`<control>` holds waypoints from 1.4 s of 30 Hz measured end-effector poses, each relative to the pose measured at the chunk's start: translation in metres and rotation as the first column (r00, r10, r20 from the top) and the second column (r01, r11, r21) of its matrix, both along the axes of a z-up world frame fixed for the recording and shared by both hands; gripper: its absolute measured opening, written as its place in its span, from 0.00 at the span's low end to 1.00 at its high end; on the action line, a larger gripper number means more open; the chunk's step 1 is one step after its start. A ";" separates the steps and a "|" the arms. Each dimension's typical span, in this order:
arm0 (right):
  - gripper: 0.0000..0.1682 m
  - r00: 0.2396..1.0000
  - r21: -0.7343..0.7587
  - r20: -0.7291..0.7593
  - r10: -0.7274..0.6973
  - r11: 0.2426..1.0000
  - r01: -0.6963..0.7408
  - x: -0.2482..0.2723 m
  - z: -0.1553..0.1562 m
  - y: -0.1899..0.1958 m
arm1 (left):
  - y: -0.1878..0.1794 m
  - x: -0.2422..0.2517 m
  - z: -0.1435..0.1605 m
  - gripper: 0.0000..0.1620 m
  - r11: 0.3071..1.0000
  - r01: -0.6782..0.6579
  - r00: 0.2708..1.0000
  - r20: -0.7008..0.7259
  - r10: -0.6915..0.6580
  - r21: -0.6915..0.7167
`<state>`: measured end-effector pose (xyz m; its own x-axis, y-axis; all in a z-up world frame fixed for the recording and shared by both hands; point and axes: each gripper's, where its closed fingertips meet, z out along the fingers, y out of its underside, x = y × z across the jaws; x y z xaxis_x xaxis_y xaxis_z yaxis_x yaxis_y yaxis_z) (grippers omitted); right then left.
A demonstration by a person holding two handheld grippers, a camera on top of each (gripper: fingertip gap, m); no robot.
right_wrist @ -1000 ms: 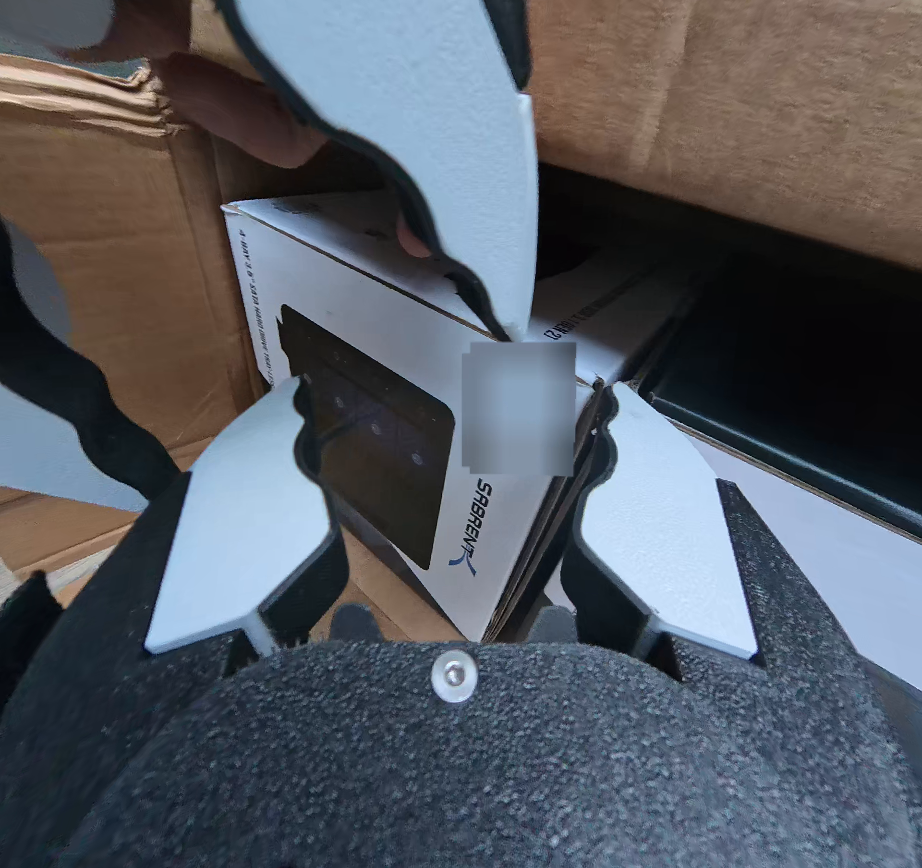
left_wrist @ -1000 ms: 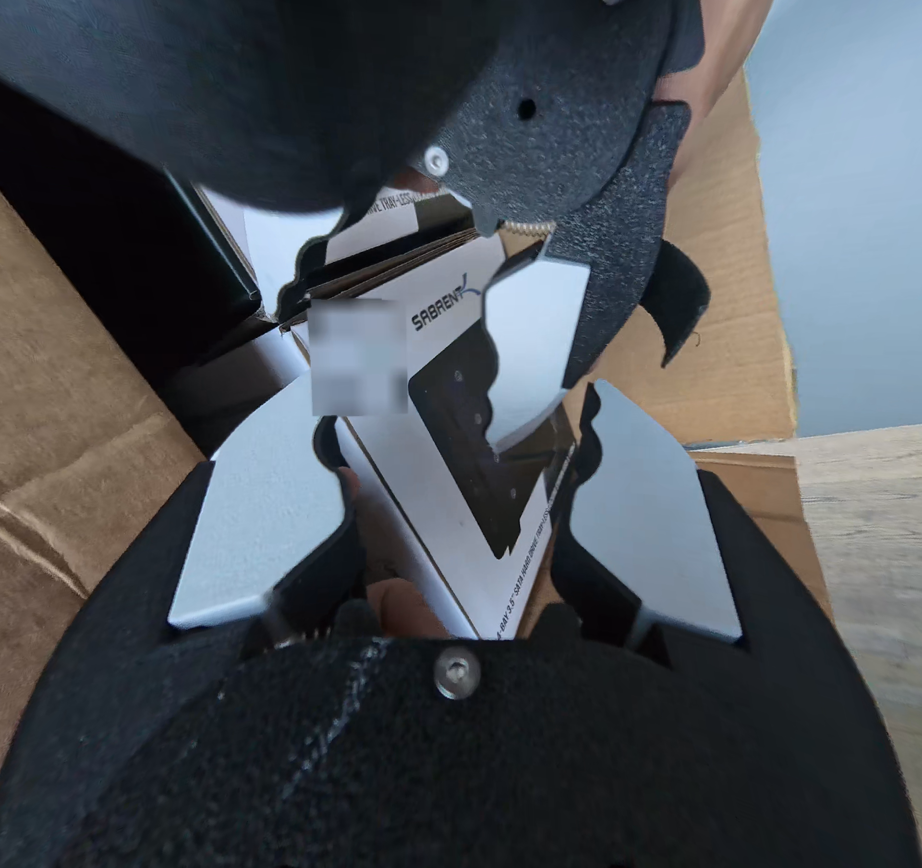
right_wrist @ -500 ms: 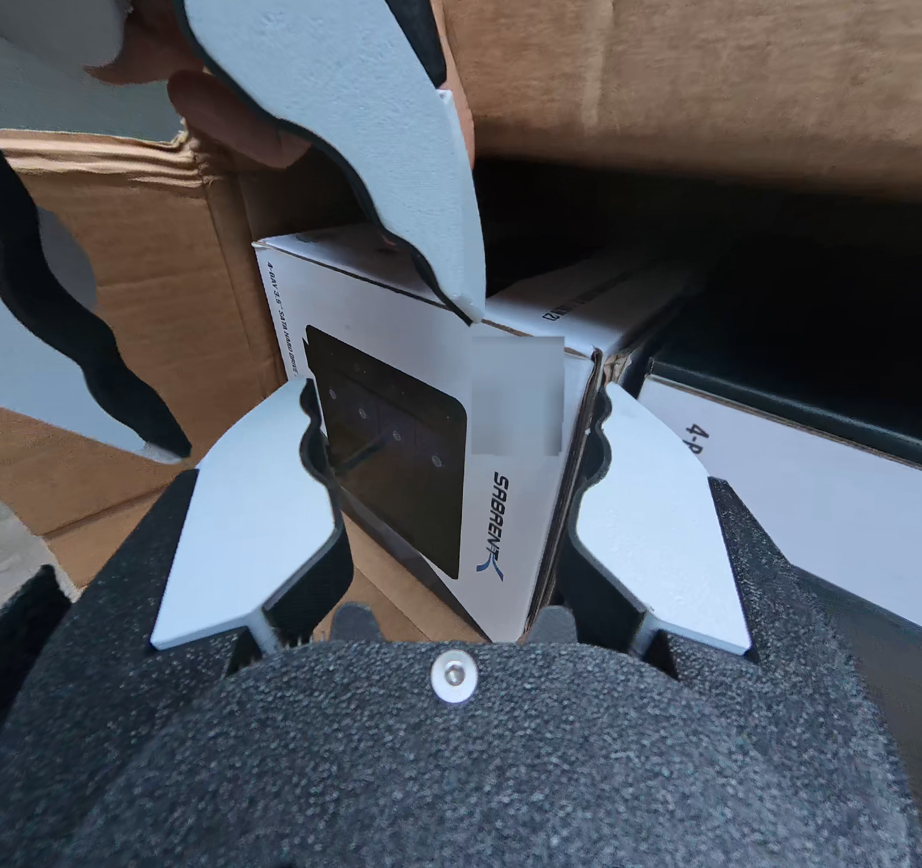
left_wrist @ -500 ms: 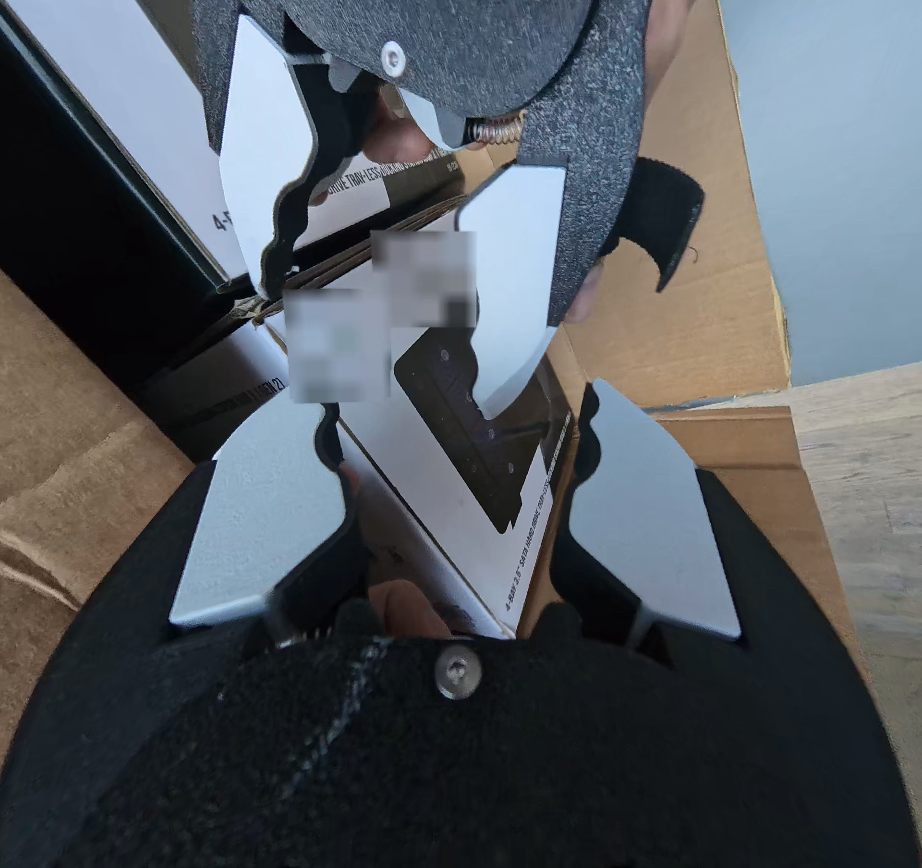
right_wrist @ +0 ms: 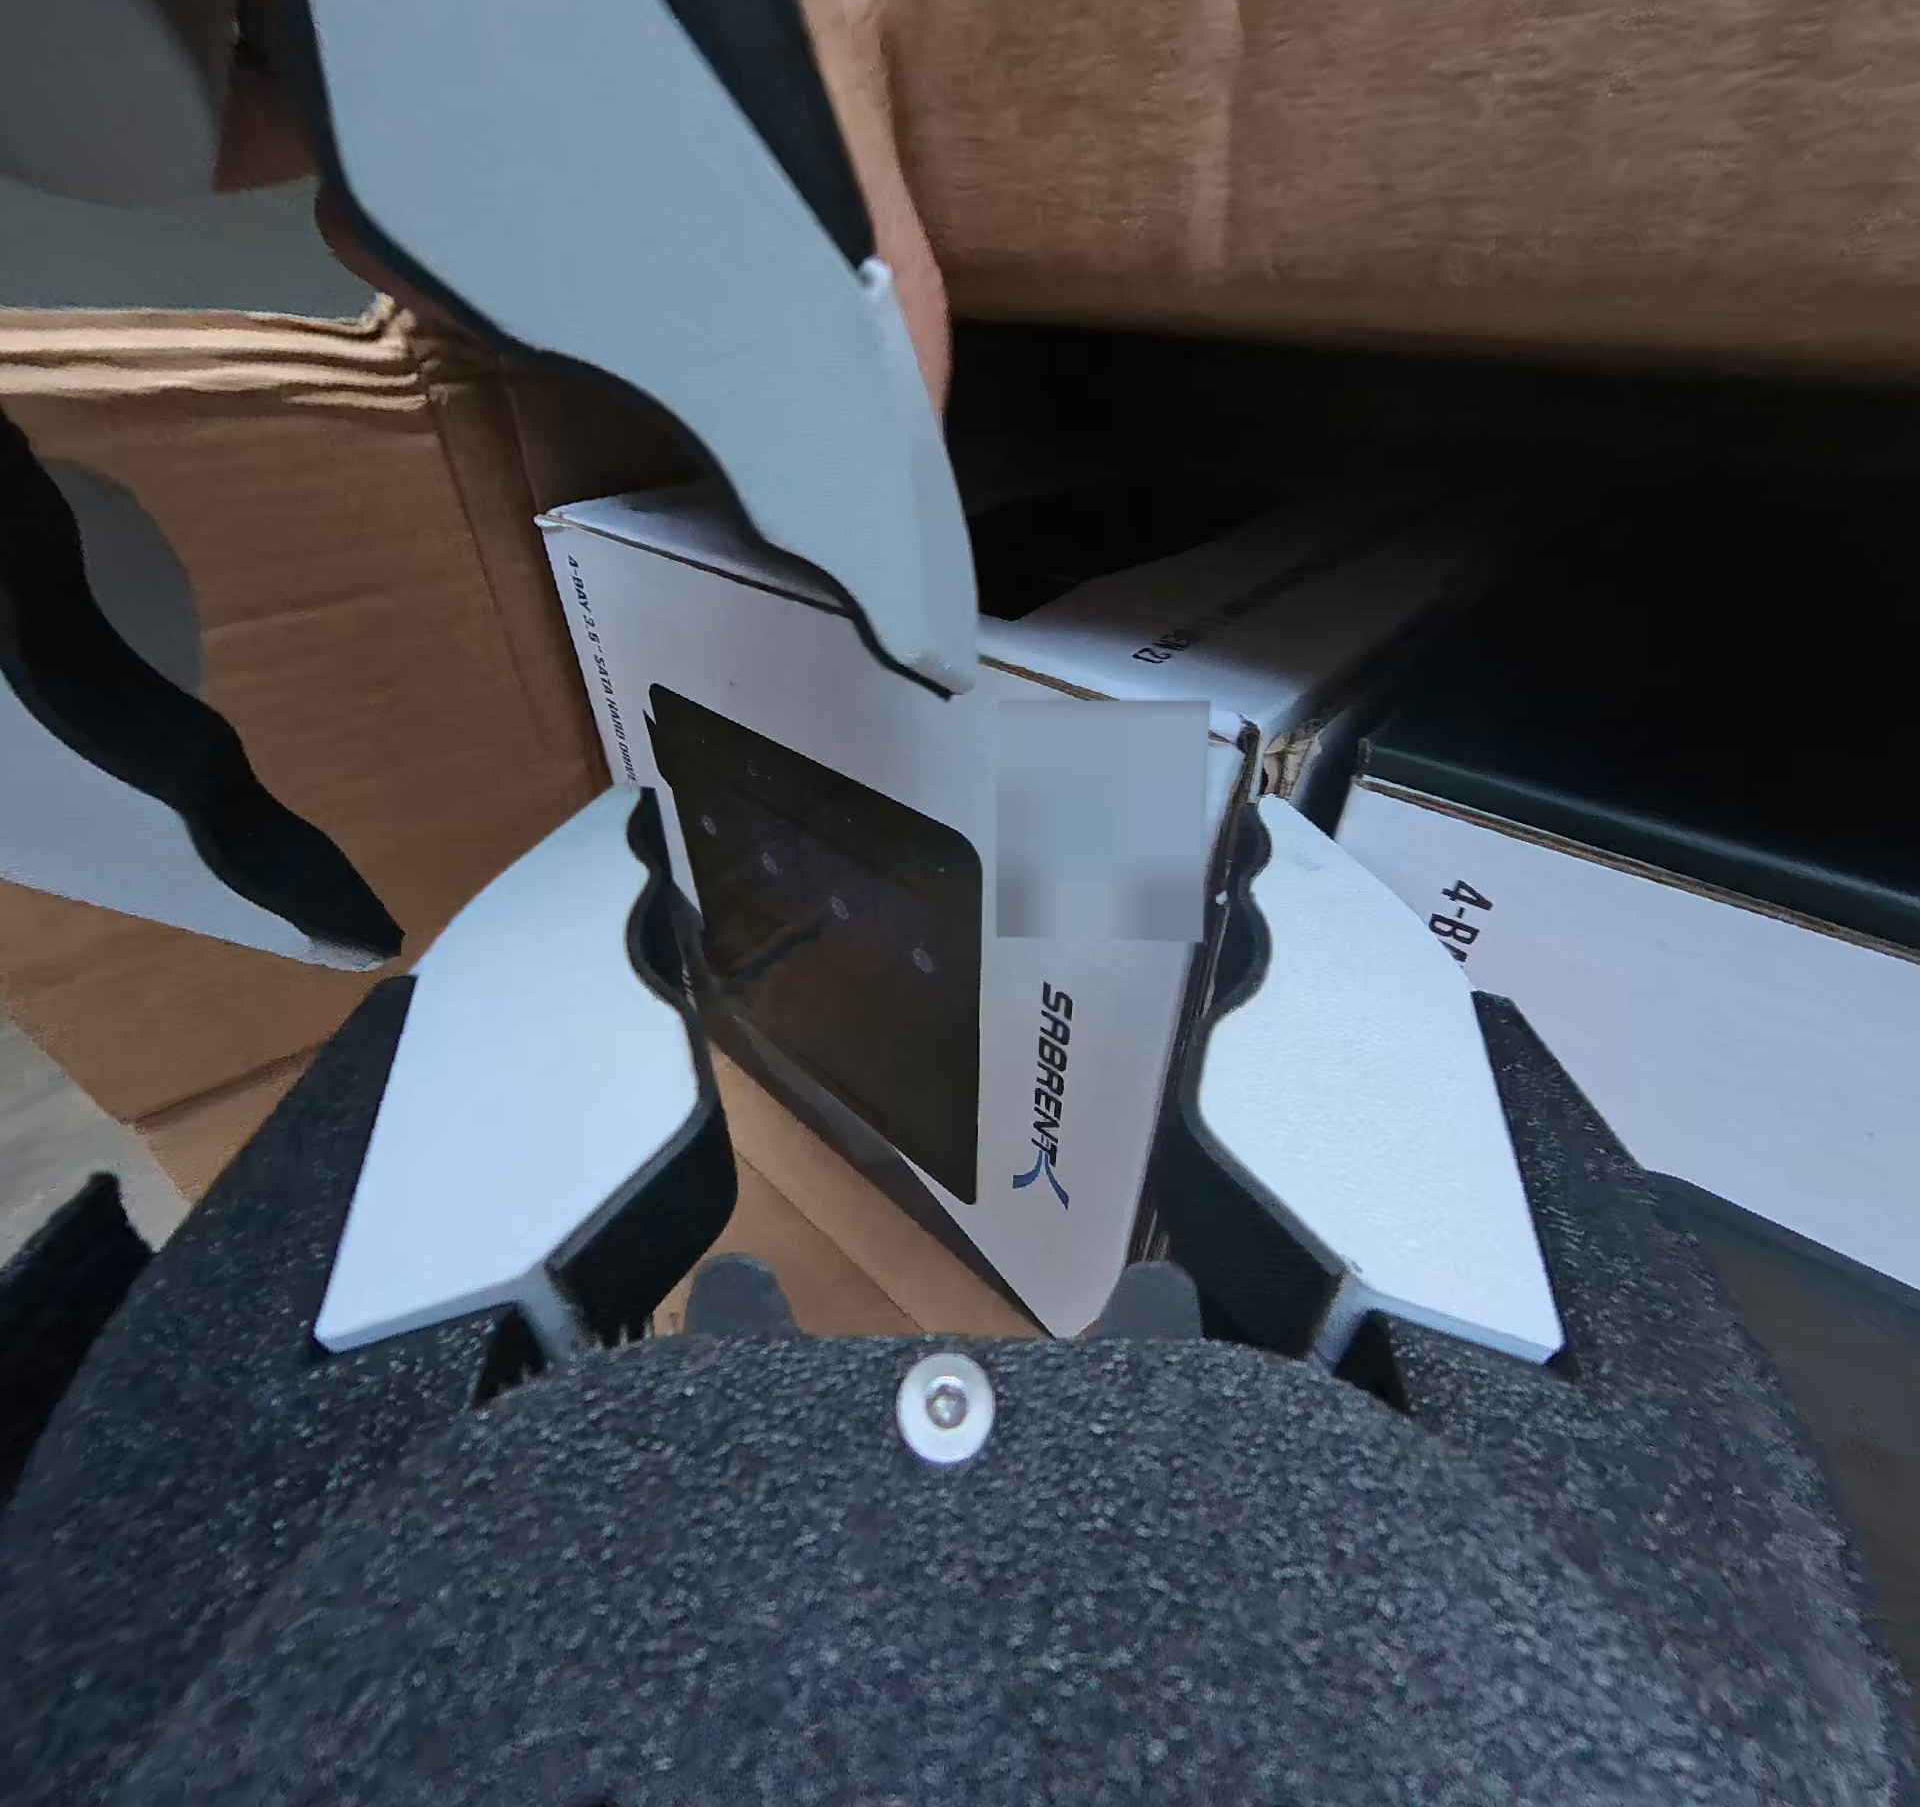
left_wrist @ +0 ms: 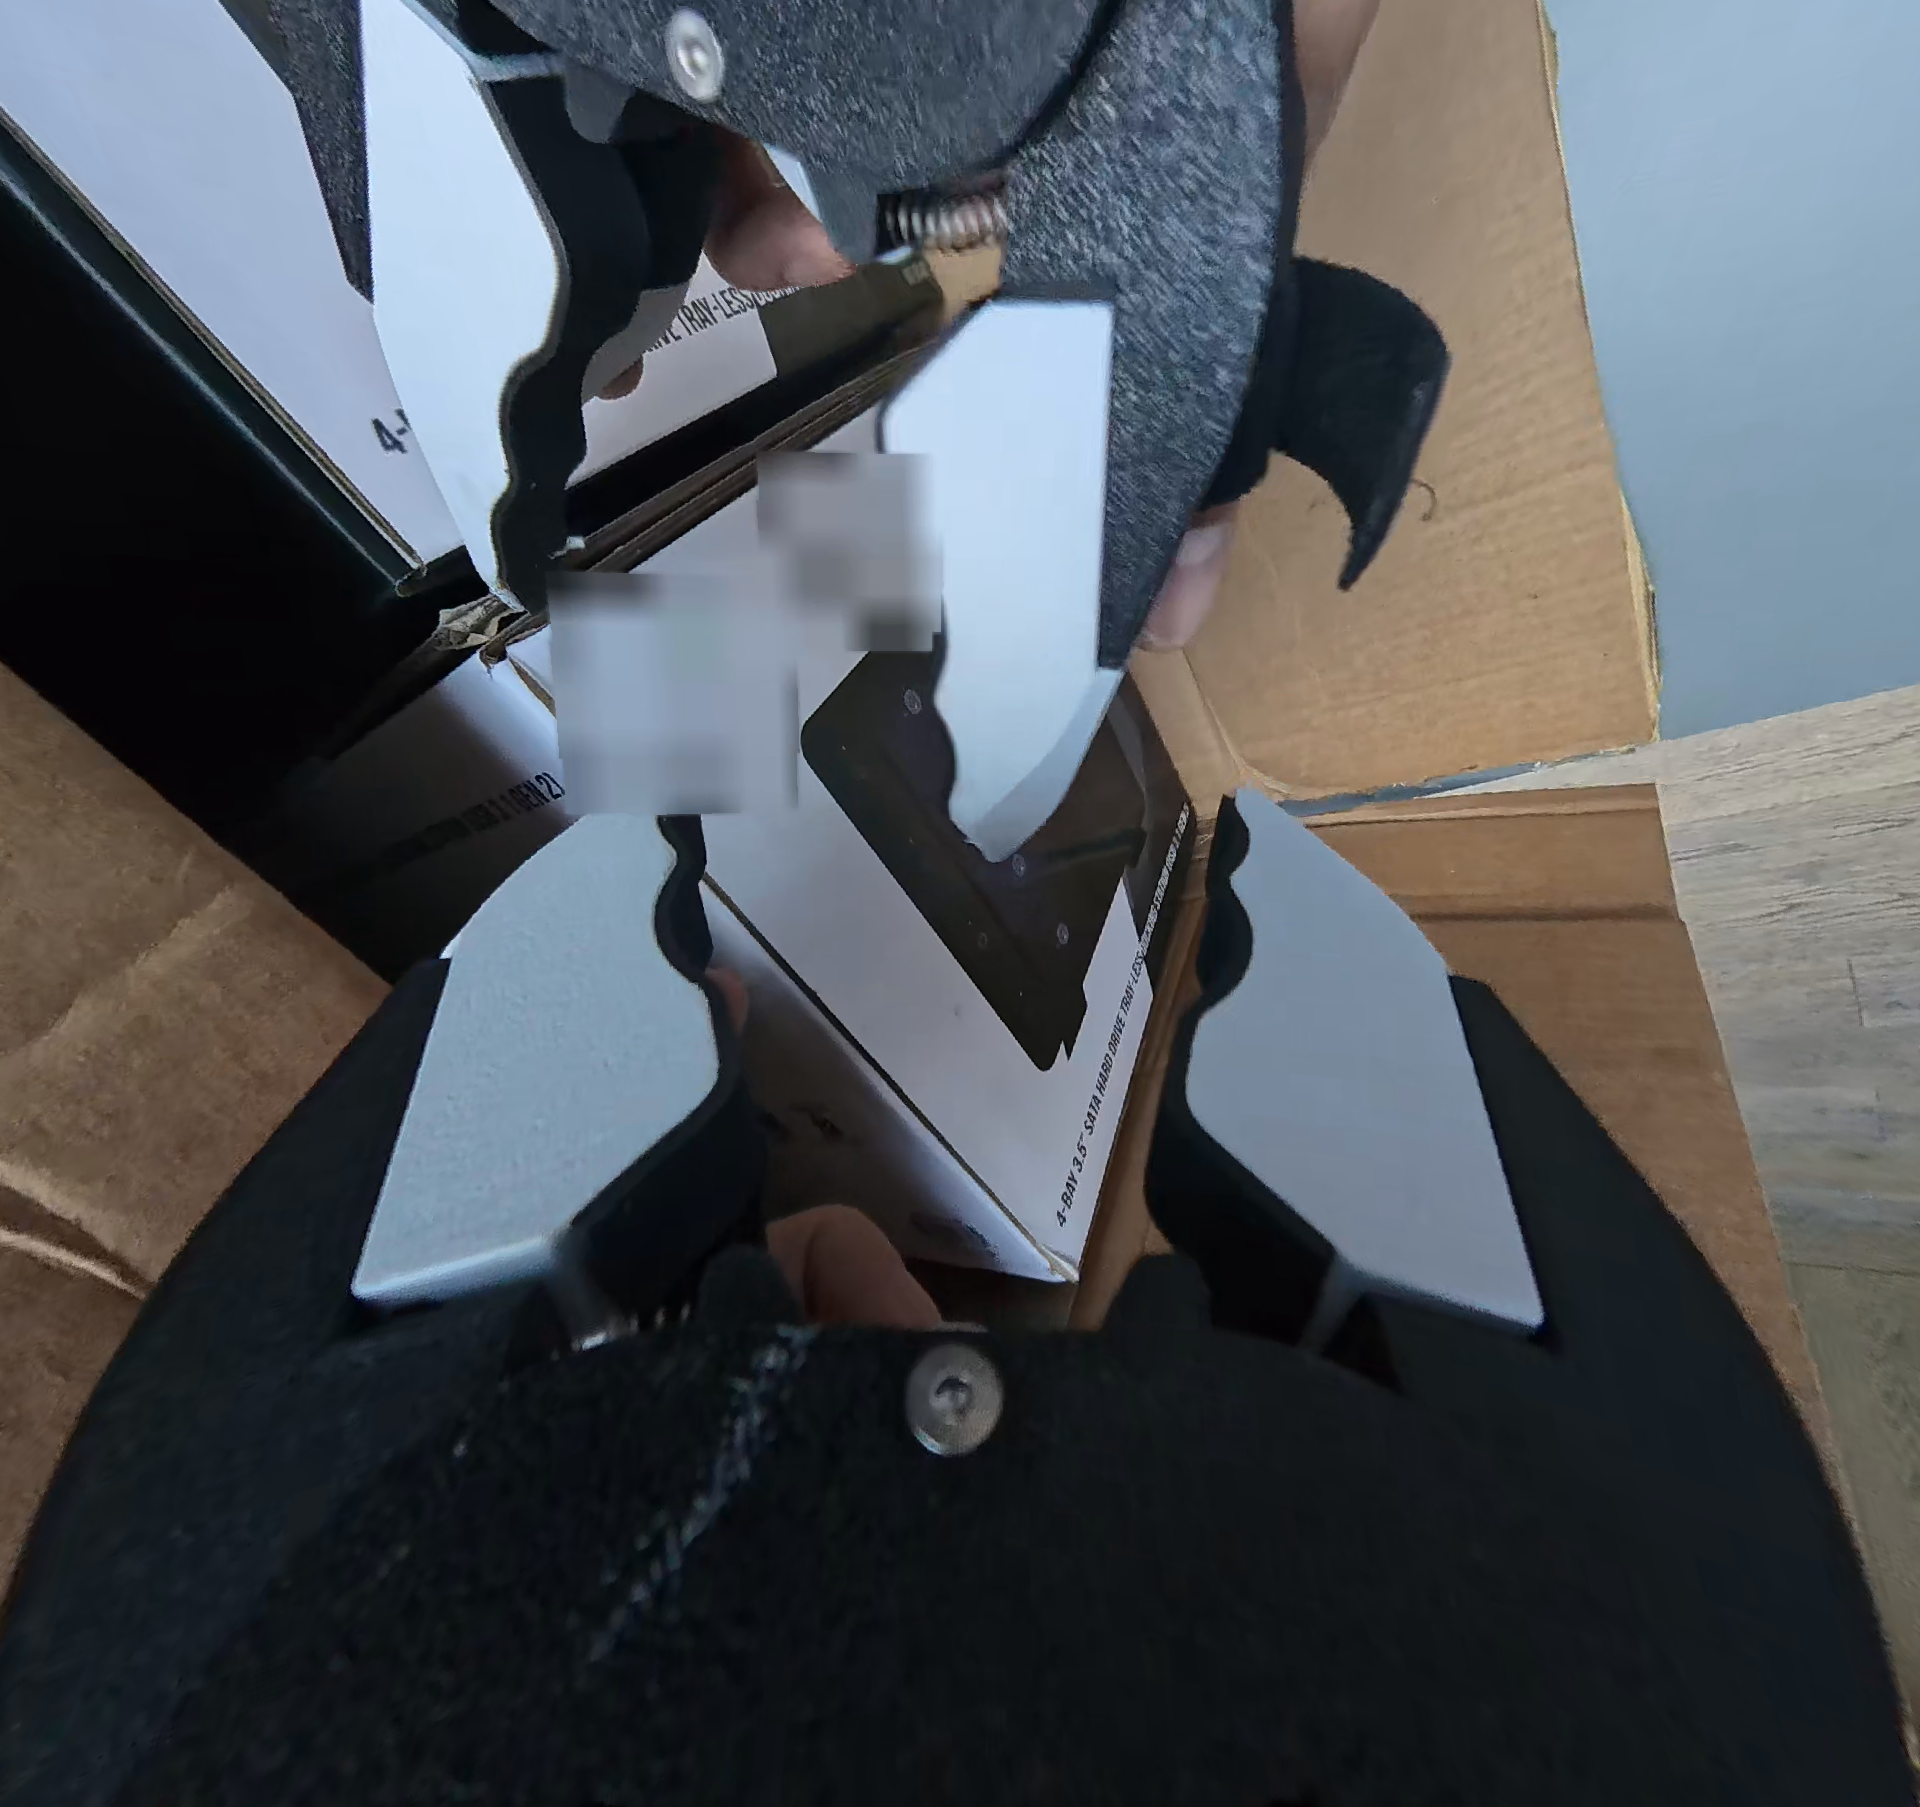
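A white product box (left_wrist: 914, 1061) with a dark printed panel on its face is seen standing tilted inside an open brown cardboard carton (left_wrist: 1455, 510); it is taken as the landmark.

The left gripper (left_wrist: 951, 884) is placed around one end of the white box, one finger against each side face, so the box is gripped across its width at a medium spread. A fingertip of the person's hand (left_wrist: 852, 1258) is visible just below the box, at the gripper base.

The right gripper (right_wrist: 945, 874) is likewise closed on the opposite end of the same white product box (right_wrist: 1081, 1030), with both fingers touching its side faces. In the left wrist view this gripper is seen above the box, its fingers (left_wrist: 1008, 552) lying over the printed face.

A second white box (right_wrist: 1662, 1009) with dark edging is noted just beside the held box, deeper in the carton (right_wrist: 312, 614). A pale wood-grain floor (left_wrist: 1808, 926) is visible beyond the carton wall.
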<state>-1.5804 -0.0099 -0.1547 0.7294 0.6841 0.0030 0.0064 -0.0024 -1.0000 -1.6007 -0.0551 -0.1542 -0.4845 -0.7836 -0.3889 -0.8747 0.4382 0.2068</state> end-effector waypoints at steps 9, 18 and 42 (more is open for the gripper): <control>0.69 0.738 0.356 0.584 -0.338 0.924 0.142 0.007 -0.040 0.024 | 0.003 -0.016 0.002 0.57 0.999 0.026 0.998 -0.066 -0.025 0.025; 0.73 0.634 0.398 0.682 -0.363 0.913 0.095 0.009 -0.050 0.034 | 0.015 -0.020 -0.003 0.63 0.993 0.033 0.999 -0.018 -0.032 0.115; 0.66 0.995 -0.016 -0.040 0.090 0.996 -0.091 -0.010 0.002 0.007 | 0.001 -0.027 0.023 0.73 0.992 -0.123 0.973 0.199 0.116 0.026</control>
